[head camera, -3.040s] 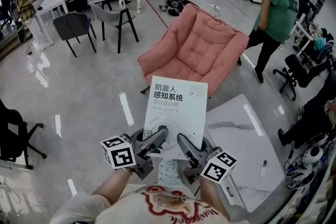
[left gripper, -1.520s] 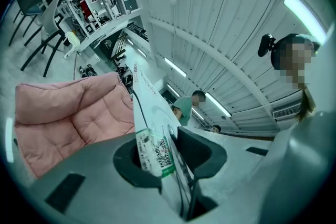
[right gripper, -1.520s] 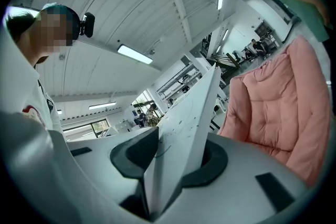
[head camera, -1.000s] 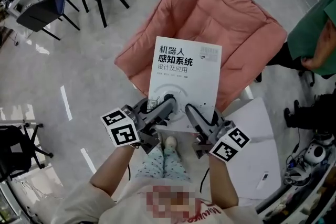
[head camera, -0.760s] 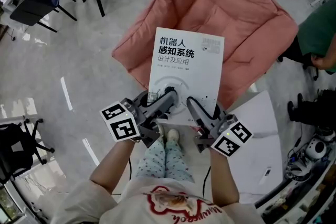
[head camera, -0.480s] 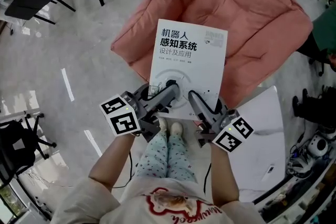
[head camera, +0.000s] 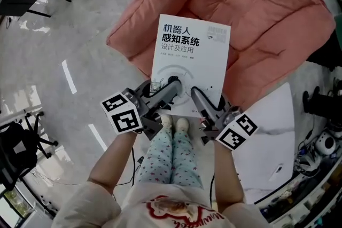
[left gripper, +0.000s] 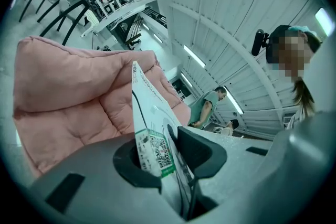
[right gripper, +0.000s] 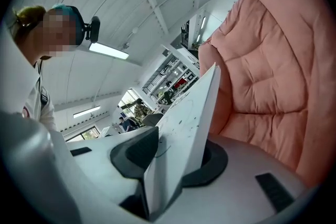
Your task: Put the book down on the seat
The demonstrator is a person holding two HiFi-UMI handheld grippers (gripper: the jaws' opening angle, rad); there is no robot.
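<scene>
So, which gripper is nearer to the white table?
Right. The right gripper holds the book just beside the table; the left gripper grips the book's other corner, farther away.

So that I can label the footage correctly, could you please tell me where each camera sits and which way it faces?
Head view: on the person's head, facing steeply down at the book over the pink chair; shows left tongs, right tongs, the person's legs.
Left gripper view: on the left tongs, looking along jaws shut on the book; person's upper body at right.
Right gripper view: on the right tongs, likewise; upper body at left.
Shared: both gripper views show the clamped book before the pink chair.
</scene>
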